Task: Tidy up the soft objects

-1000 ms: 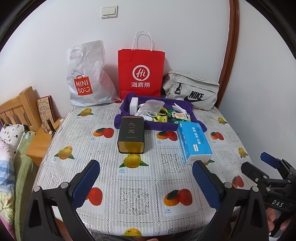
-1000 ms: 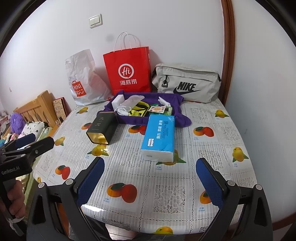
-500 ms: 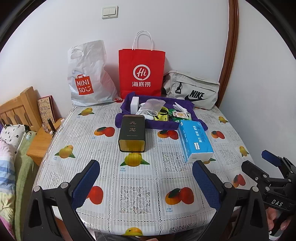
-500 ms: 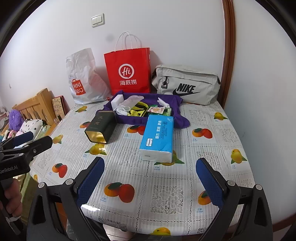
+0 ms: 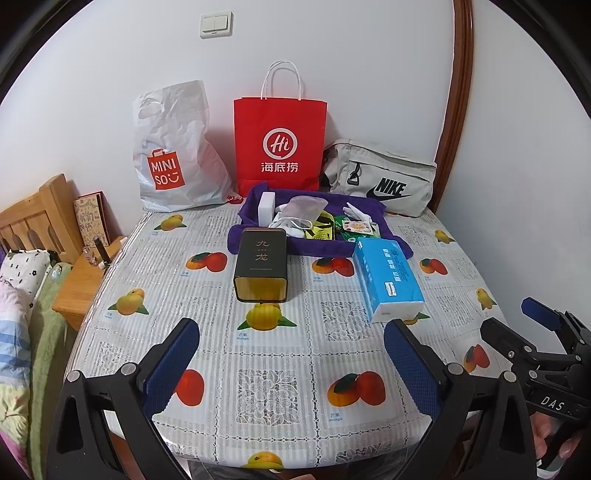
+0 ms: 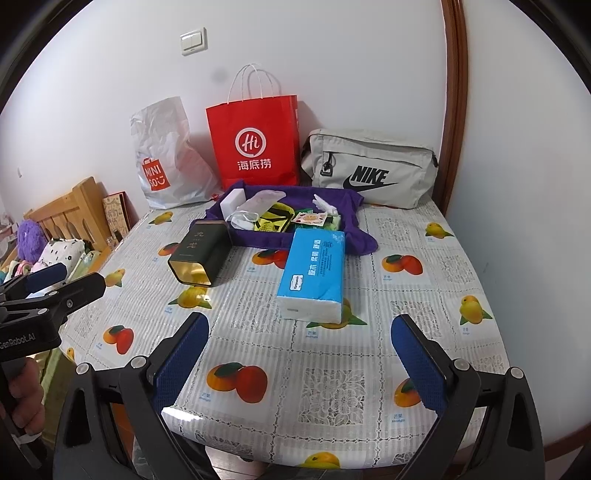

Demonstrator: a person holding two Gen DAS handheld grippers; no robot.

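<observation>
Blue tissue pack [image 6: 313,272] lies flat, apparently touching purple cloth [image 6: 354,206] holding small items.

Bright even light, sharp focus, fisheye bending, dark corners.

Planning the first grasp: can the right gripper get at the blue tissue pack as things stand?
Probably yes. The right gripper is open and empty, and the tissue pack lies straight ahead on bare tablecloth. The dark tin sits apart to its left, not in the way.

White wall [image 5: 369,55] with a light switch [image 5: 216,24] ahead; brown door frame [image 5: 457,92] right; wooden headboard [image 5: 33,225] left of the desk [image 5: 295,354].
</observation>
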